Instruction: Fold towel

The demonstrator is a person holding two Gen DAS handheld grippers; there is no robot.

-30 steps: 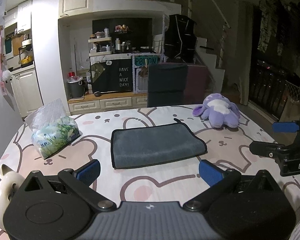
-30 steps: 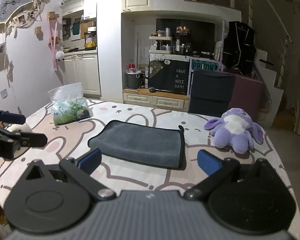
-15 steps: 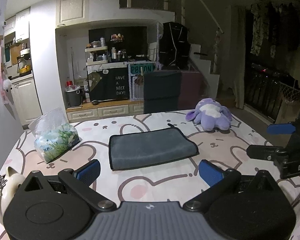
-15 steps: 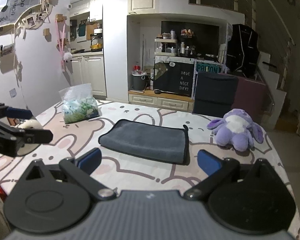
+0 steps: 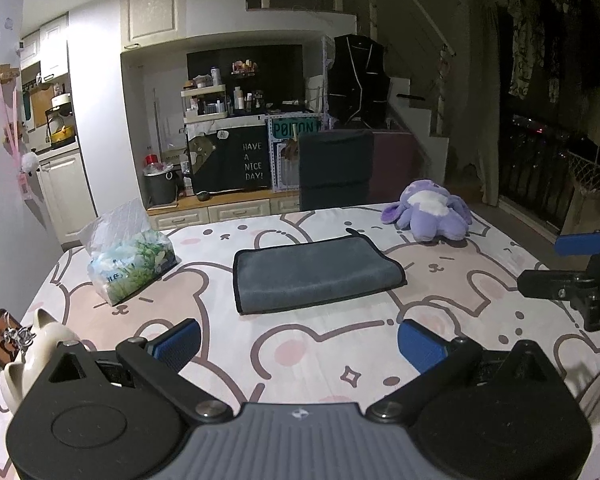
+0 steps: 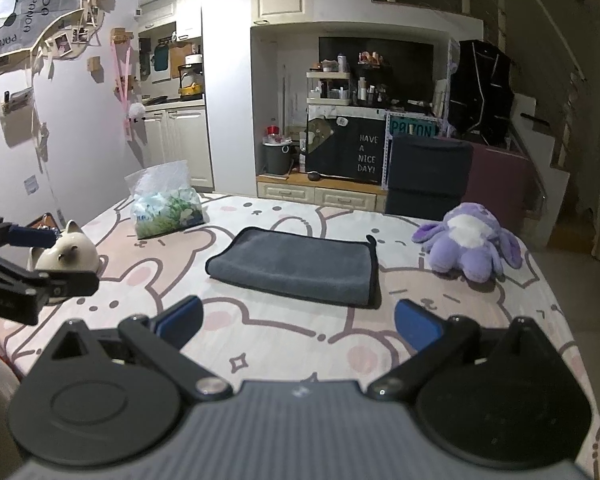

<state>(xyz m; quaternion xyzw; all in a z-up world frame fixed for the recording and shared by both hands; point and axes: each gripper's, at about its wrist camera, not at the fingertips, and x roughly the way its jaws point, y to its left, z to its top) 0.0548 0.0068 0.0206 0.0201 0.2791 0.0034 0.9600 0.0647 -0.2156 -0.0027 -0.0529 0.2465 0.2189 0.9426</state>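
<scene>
Kitchen-living room, dim, with a table under a pink bear-print cloth [image 5: 324, 352]; we take the grey towel as our landmark.

Left wrist view. We list: the towel [image 5: 314, 276], dark grey with black piping, lying flat mid-table and looking already doubled, its rounded fold edge on the left side. Left of the towel, a clear bag with a green leaf print [image 5: 130, 264]. Beyond the towel to the right, a purple plush toy [image 5: 430, 216]. Nearer than the towel at far left, a white cat figurine [image 5: 40, 344] with a small brown tag beside it. Our left gripper [image 5: 298, 344] hovers above the cloth short of the towel, its blue pads spread wide and holding nothing. To the towel's right, well apart from it, our right gripper [image 5: 568, 260] shows side-on.

Right wrist view. Same towel [image 6: 300, 266], a black hanging loop standing up at its far right corner. Bag [image 6: 166, 210] beyond-left of the towel, plush [image 6: 470, 242] to its right, figurine [image 6: 68, 254] to its left. Our right gripper [image 6: 298, 322] likewise stands short of the towel, pads wide apart and empty.

Risks, as we judge them. Neither gripper touches the towel, so any further fold starts with a pinch at an edge: a grip taking only the upper layer would peel the doubled cloth open. A pinch set too deep could catch the tablecloth as well. Uneven lifting by the two sides would skew the fold.
</scene>
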